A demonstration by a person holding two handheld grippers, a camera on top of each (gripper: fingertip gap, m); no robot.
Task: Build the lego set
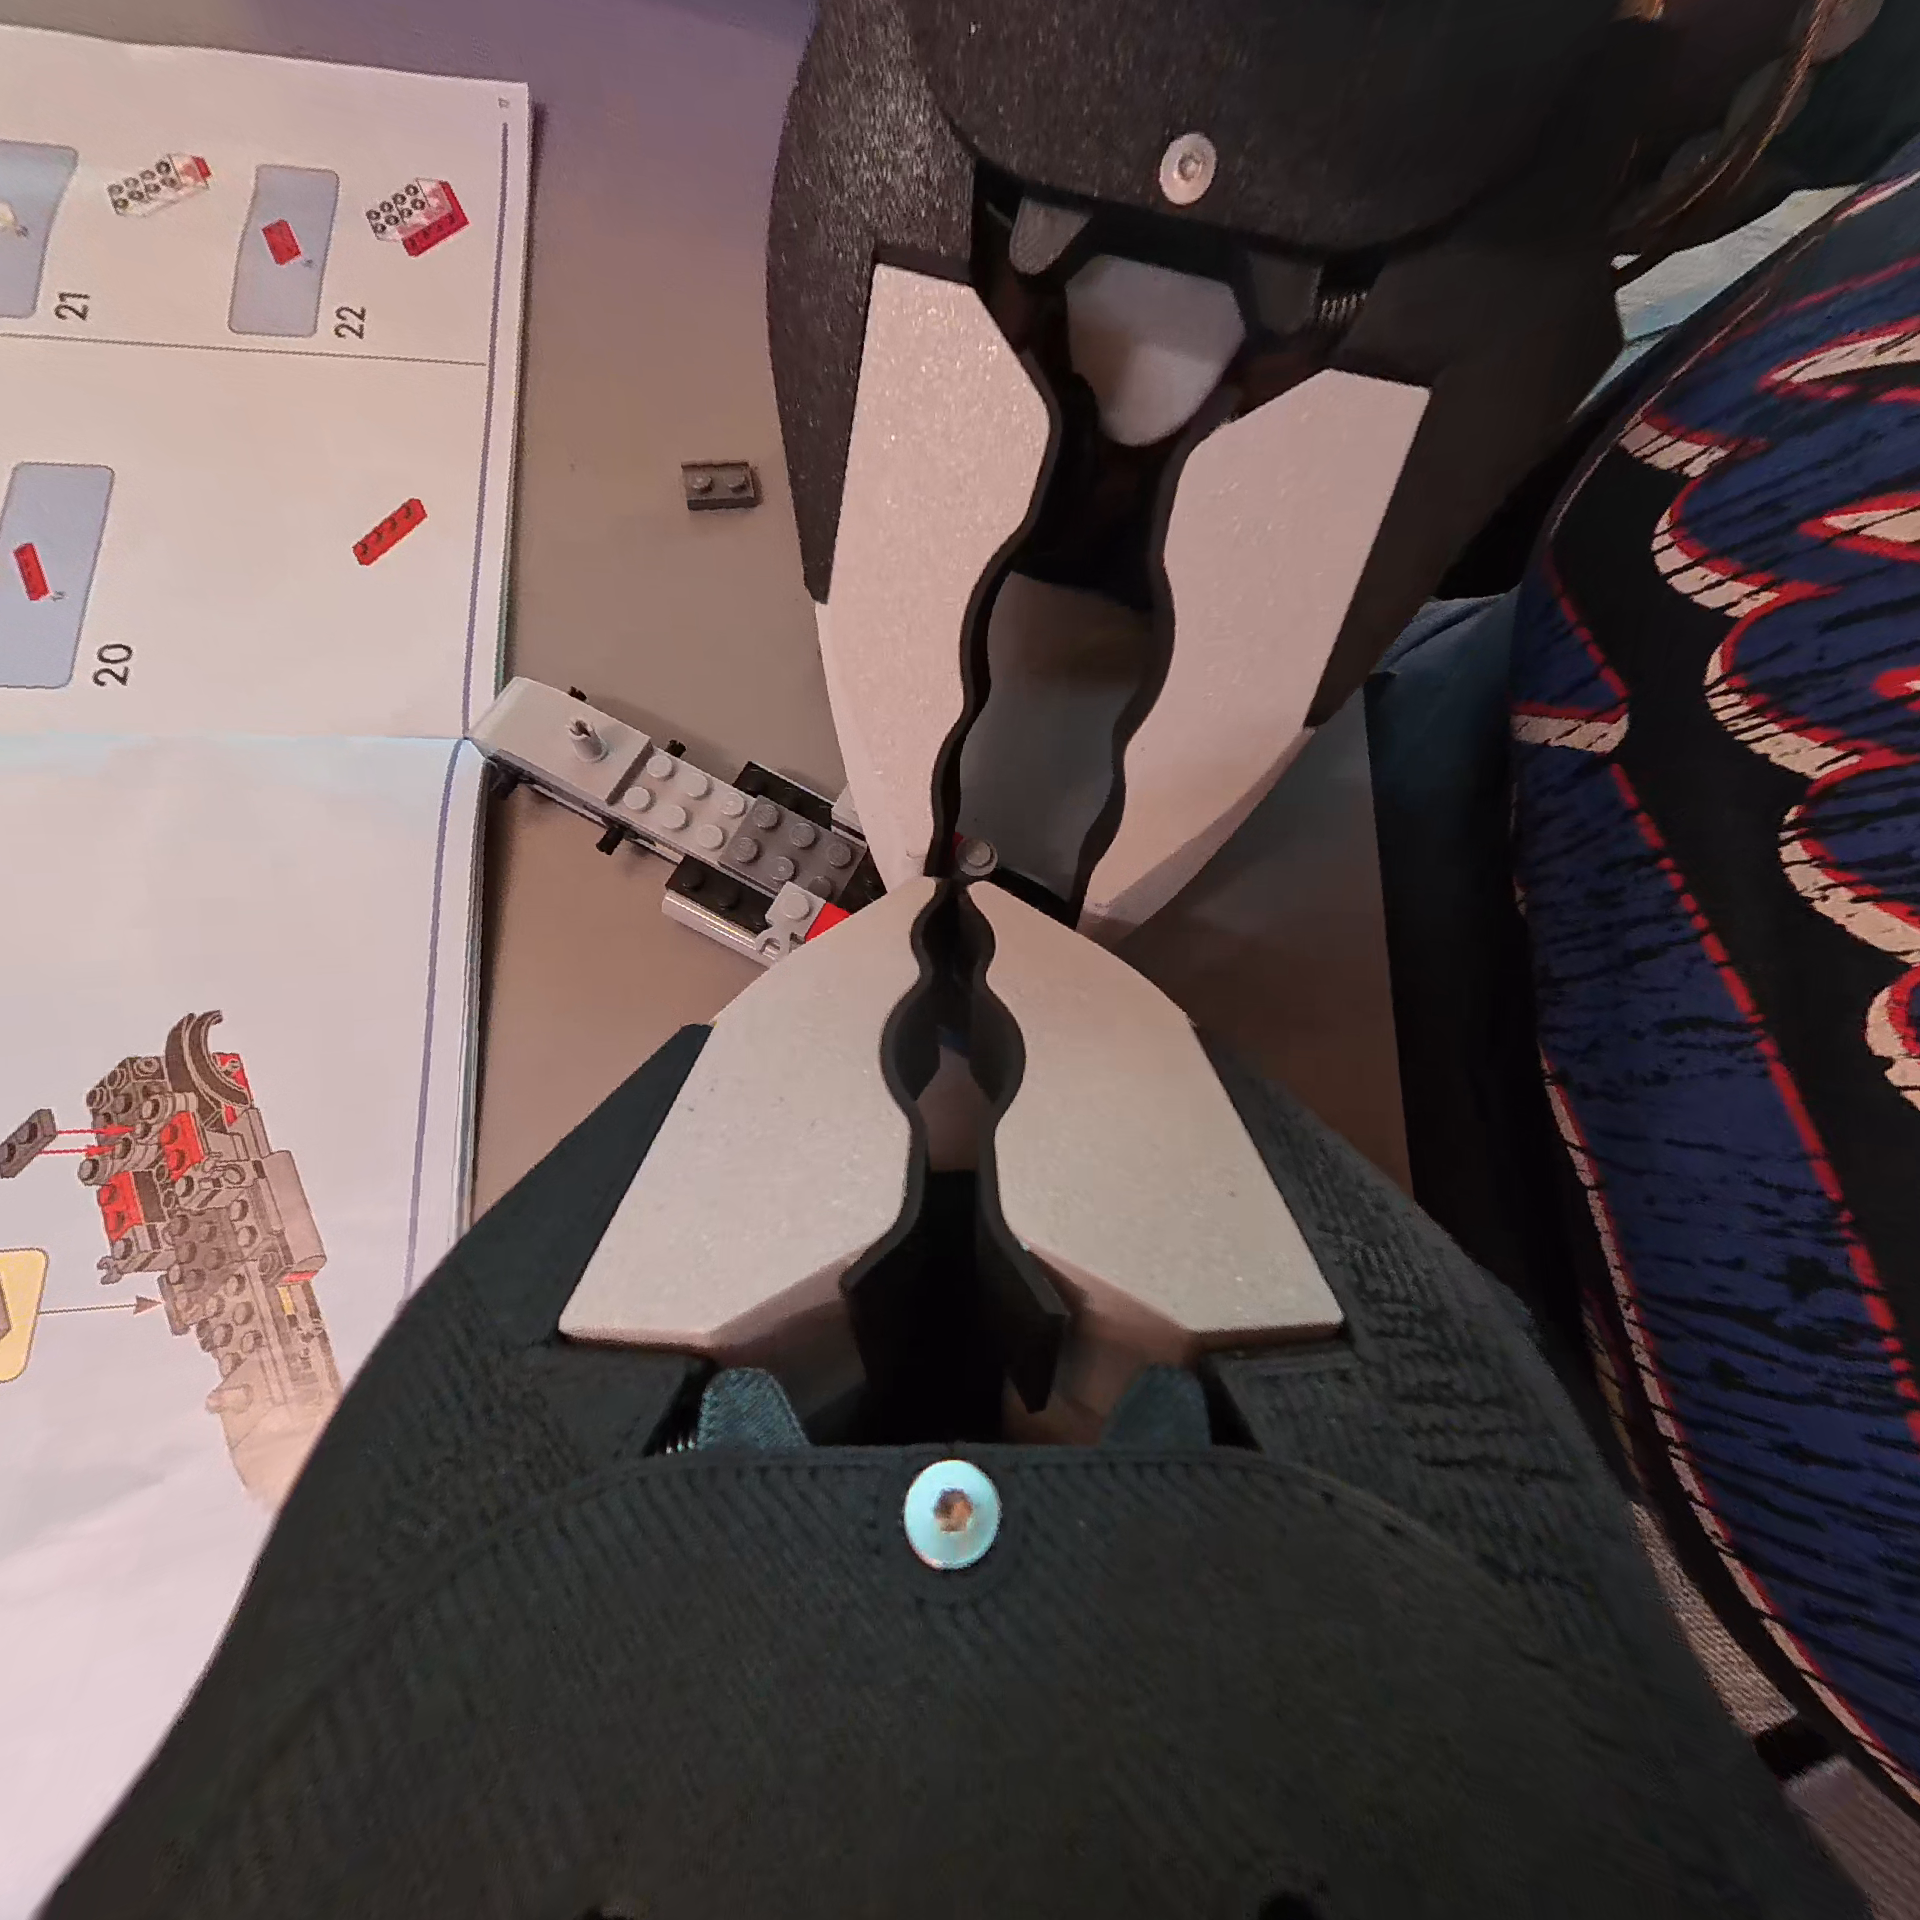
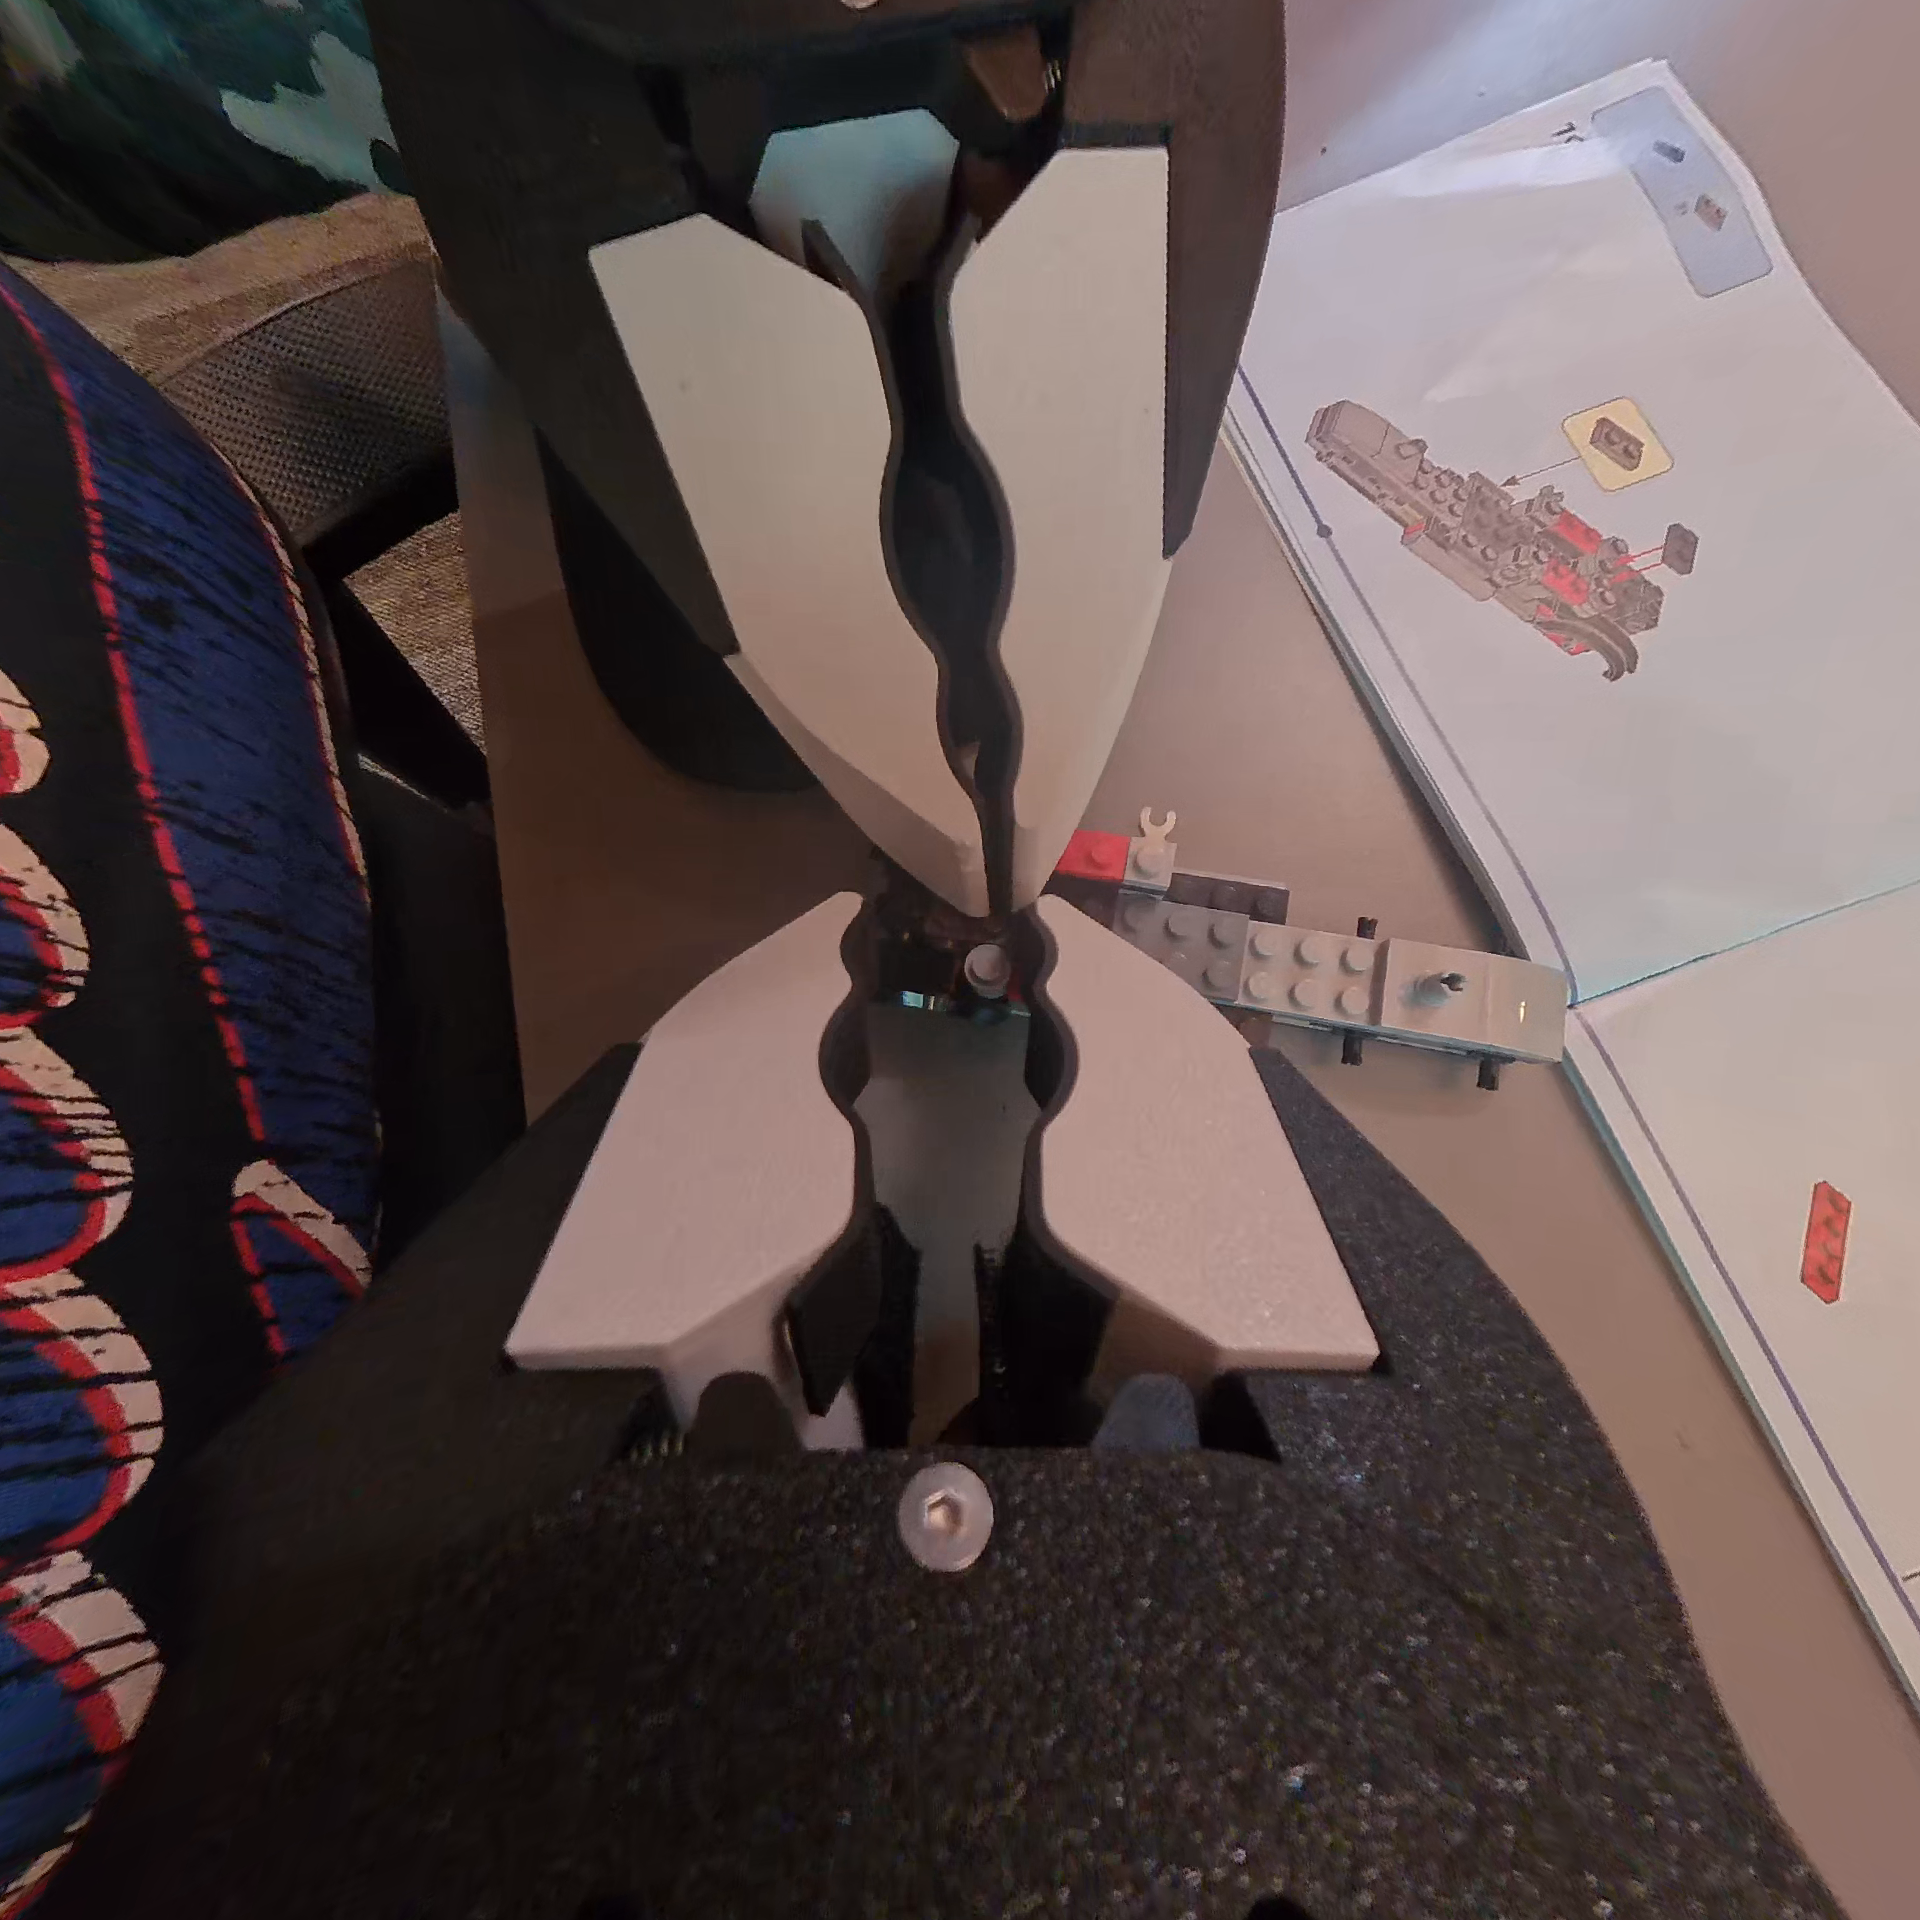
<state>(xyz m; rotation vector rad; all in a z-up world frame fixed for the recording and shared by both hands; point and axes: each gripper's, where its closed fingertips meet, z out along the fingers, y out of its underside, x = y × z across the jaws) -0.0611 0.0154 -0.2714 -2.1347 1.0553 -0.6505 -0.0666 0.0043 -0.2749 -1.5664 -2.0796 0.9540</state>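
And we're well into this build: the lego model (image 2: 1299, 961) lies on the table (image 1: 623, 395), a long grey studded body with red and black bricks at its near end, just beside the open instruction booklet (image 1: 229, 644). Judging by the booklet's diagram, the far bulkier finished shape is still a way off. One spare grey plate (image 1: 722, 485) waits loose on the table, beyond the model and near the booklet's edge.

Now the pose: both grippers meet tip to tip over the model's red end. The left gripper (image 1: 951, 902) comes in pinched tight, though on what I cannot tell. Facing it, the right gripper (image 2: 951, 961) is clenched around that end, a small grey stud showing between its tips
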